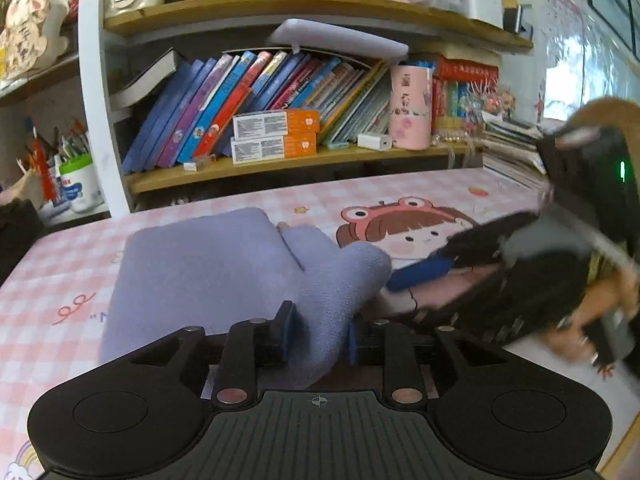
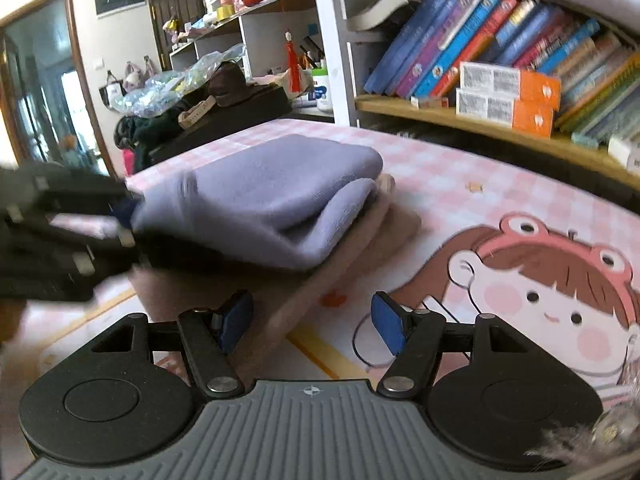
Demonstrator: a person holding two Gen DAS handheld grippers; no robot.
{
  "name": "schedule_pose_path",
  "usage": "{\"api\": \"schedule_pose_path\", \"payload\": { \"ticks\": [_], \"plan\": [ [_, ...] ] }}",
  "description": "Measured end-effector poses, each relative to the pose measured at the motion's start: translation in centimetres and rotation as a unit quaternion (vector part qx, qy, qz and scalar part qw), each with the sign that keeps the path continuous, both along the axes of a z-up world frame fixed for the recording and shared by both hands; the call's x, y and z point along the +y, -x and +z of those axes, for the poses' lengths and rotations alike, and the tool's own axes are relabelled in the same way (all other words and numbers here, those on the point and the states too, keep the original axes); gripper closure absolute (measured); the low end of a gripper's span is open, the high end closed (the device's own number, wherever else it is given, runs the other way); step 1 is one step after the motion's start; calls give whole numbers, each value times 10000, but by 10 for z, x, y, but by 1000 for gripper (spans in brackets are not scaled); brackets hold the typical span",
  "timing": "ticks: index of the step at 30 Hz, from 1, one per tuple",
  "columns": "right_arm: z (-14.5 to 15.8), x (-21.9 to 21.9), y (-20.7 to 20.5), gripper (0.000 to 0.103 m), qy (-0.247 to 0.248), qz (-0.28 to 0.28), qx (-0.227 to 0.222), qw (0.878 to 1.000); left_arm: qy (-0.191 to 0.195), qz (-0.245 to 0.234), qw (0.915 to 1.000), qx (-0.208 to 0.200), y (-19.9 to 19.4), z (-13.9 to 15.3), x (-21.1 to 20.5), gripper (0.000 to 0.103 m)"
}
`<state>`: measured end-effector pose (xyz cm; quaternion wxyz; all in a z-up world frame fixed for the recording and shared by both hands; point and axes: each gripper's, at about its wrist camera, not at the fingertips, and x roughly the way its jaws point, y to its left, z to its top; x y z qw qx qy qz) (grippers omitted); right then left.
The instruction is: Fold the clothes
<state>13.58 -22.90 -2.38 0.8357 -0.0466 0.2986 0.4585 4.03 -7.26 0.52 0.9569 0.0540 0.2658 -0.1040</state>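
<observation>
**Lavender cloth pinched at its near corner, right tool standing wide**

Taking the lavender cloth [image 1: 208, 276] as the landmark, and reading from left to right in the left wrist view: to its far left stood a white pot of pens [image 1: 80, 184] on a side ledge. The cloth itself lay folded on the pink checked table mat [image 1: 60, 272], its bulk flat and its near right corner lifted toward the camera. That corner ran between the blue pads [image 1: 289, 334] of the left gripper [image 1: 320, 340], which was clamped on the fabric. Behind the cloth, a wooden shelf held leaning books [image 1: 224, 108] and two stacked orange-and-white boxes [image 1: 276, 134], with a pink cylindrical holder [image 1: 412, 106] further right. Right of the cloth, the mat showed a cartoon girl in a frog hat [image 1: 404, 228], and beyond her the right gripper [image 1: 420, 270] reached in, blurred, its blue tip close to the cloth's right edge (whether it touched could not be told).

In the right wrist view, the left gripper [image 2: 128, 212] appeared at the left, blurred, holding the cloth's [image 2: 272, 196] left end. The cloth rested on a beige folded cloth [image 2: 320, 264] that stuck out beneath it on the near and right sides. Nearest the camera, the right gripper [image 2: 312, 320] had its fingers spread apart with nothing between them, poised over the beige cloth's near edge. To the right lay the cartoon girl [image 2: 556, 292] on the mat [image 2: 440, 168].
</observation>
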Motion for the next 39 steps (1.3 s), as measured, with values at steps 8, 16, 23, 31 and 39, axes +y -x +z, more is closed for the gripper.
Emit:
{"api": "schedule_pose_path", "payload": {
  "ticks": [8, 16, 23, 31, 39],
  "plan": [
    [1, -11, -4, 61, -169, 100, 324, 9993, -390, -23, 9979, -511, 13, 12, -2, 51],
    [-3, -8, -3, 85, -387, 87, 596, 9974, -1253, -108, 9860, -1093, 14, 10, -31, 72],
    [-8, -8, -8, 86, -479, 42, 808, 9956, -579, -302, 9870, -1466, 34, 30, -16, 86],
    [-9, -10, -10, 83, -530, 32, 904, 9945, -999, -638, 9926, -257, 18, -11, -35, 64],
    [5, -22, -5, 72, -495, -208, 461, 9975, -489, -892, 9945, -269, 27, 0, -26, 36]
  ]
}}
